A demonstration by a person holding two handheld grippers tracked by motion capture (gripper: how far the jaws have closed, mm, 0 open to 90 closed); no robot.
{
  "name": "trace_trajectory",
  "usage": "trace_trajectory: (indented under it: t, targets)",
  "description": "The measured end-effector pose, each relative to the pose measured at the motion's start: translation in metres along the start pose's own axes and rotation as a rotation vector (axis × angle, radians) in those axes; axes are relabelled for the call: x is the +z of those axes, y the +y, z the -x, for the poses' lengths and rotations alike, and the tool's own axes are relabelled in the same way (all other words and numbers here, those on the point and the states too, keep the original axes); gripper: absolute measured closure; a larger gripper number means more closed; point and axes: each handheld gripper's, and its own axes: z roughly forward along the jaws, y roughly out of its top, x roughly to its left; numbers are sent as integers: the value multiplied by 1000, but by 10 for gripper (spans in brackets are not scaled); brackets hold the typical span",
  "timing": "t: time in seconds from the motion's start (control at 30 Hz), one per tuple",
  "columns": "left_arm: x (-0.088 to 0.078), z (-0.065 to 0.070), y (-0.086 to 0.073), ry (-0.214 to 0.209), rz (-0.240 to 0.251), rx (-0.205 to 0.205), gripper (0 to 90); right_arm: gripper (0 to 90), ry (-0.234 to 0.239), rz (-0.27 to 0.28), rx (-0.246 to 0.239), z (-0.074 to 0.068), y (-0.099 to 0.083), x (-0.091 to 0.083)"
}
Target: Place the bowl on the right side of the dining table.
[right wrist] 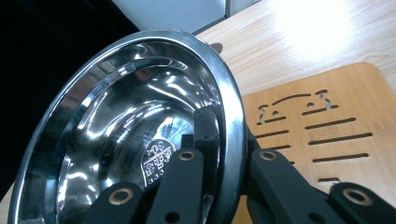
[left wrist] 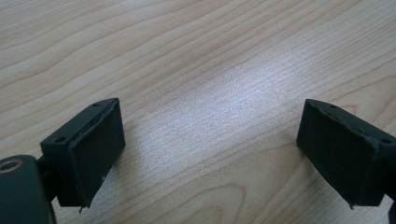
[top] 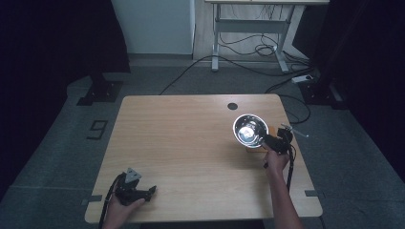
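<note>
High view: your right claw (top: pixel 267 142) sits near the desk's right edge, about midway along it, clamped on the rim of a steel bowl (top: pixel 249 130) tipped up on edge, its hollow facing the camera.
Right gripper view: one jaw lies inside the bowl (right wrist: pixel 116 135), the other outside, pinching the rim tight.
Board: a slotted wooden board (right wrist: pixel 327 126) lies flat on the desk under and beside the bowl, close to the right edge.
Left claw: your left claw (top: pixel 145 194) rests at the near-left corner, jaws wide apart with nothing but bare wood (left wrist: pixel 205 107) between them.
Open room: the whole middle and far-left of the desk (top: pixel 181 138) is bare; a small round dark hole (top: pixel 232 106) sits near the far edge.
Surroundings: grey floor, cables and a white-legged table (top: pixel 248 28) beyond the far edge.
Writing: a stamped mark shows in the bowl's bottom, too small to read; a "9" (top: pixel 98 129) marks the floor left of the desk.
</note>
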Motion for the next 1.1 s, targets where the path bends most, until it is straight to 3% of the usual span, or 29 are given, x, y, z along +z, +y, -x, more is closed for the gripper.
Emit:
trace_trajectory:
  t: [1.1]
  targets:
    - [0, 0, 0, 0, 0, 0, 74, 863, -93, 23, 34, 31, 8, 5]
